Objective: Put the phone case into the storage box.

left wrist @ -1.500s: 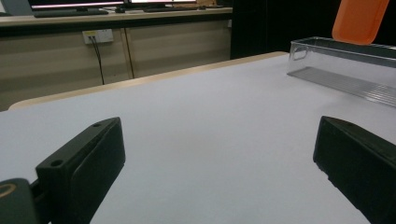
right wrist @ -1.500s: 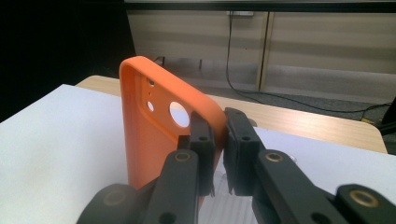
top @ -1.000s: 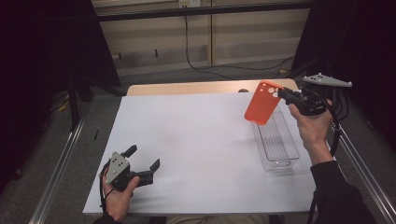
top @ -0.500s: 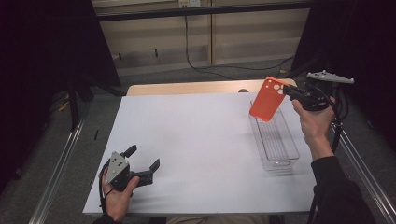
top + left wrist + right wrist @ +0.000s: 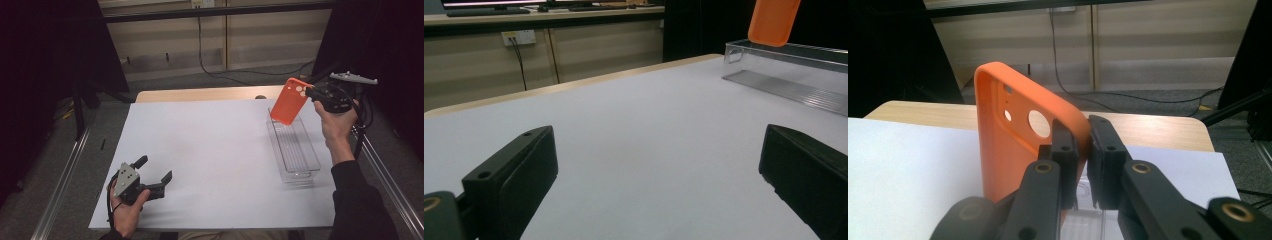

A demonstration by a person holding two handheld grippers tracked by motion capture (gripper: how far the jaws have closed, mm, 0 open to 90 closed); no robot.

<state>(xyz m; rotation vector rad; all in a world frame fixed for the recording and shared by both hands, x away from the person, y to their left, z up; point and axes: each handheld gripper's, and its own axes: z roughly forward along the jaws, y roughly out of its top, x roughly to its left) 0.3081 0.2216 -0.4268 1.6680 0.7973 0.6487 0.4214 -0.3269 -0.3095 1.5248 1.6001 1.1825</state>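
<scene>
right gripper (image 5: 311,93) clamped on edge of 1 orange phone case (image 5: 289,101), smooth matte, rounded corners, round camera cutouts, held tilted above far end of 1 clear ribbed plastic tray (image 5: 295,152) | left gripper (image 5: 153,170) jaws apart, resting on white table cover (image 5: 210,150) | no readable text

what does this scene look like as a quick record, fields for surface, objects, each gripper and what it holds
surface: white table top
objects: orange soft phone case; clear long plastic tray
left gripper: jaws wide open, nothing between them, low at the table's near left
right gripper: jaws closed on one edge of the phone case
case position: held in the air above the tray's far end, tilted
tray contents: appears empty
</scene>
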